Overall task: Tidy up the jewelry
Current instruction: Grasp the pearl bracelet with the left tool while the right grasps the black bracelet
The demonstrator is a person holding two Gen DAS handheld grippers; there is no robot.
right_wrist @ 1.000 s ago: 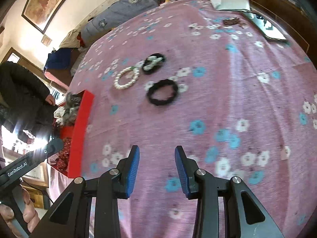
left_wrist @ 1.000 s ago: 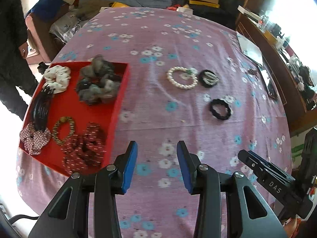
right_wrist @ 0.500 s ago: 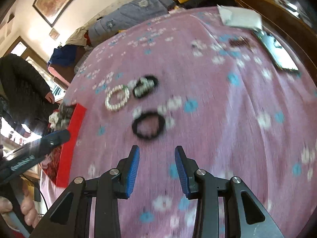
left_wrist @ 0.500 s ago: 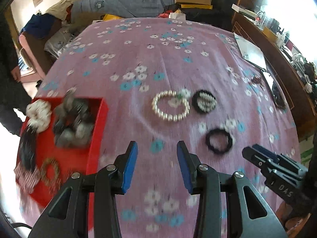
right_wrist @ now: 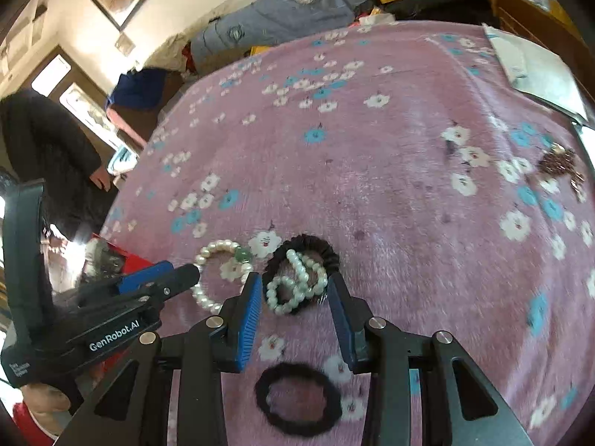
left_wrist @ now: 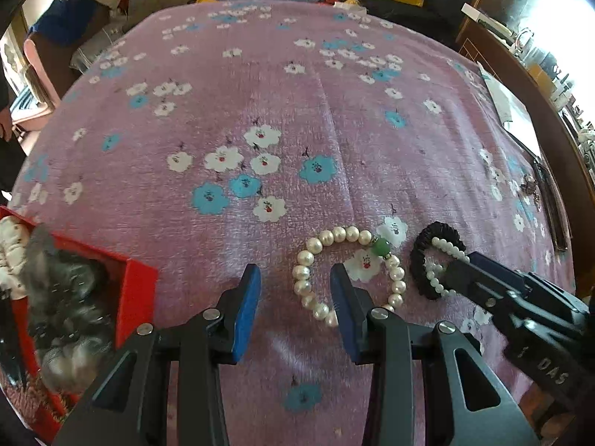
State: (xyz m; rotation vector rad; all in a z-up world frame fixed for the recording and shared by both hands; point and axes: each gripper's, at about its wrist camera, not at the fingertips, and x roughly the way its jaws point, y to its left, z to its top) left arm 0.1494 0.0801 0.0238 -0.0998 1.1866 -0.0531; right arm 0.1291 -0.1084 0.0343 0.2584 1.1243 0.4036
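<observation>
**Two grippers, two pieces to lift**

Three loose pieces lie close together on the flowered purple bedspread (left_wrist: 297,119), toward its near edge and well apart from the red tray (left_wrist: 135,290) at its near left. The pearl bracelet (left_wrist: 346,271) with one green bead lies flat, a round loop with no long axis. The left gripper (left_wrist: 295,278) is partly open and holds nothing: one finger sits inside the loop and the other outside on the tray side, so the near-left arc of pearls lies between the jaws.

Just beside the bracelet on the right is the black hair tie wrapped with pearls (right_wrist: 297,278). The right gripper (right_wrist: 293,290) is also partly open and empty, straddling this piece, its fingers on either side. A plain black hair band (right_wrist: 297,401) lies nearer still, under that gripper's frame.

Each hand looks lined up with its own piece; the left is the nearer one to the tray. A short drop and a squeeze should follow. Round beads may roll out of a shallow pinch.
</observation>
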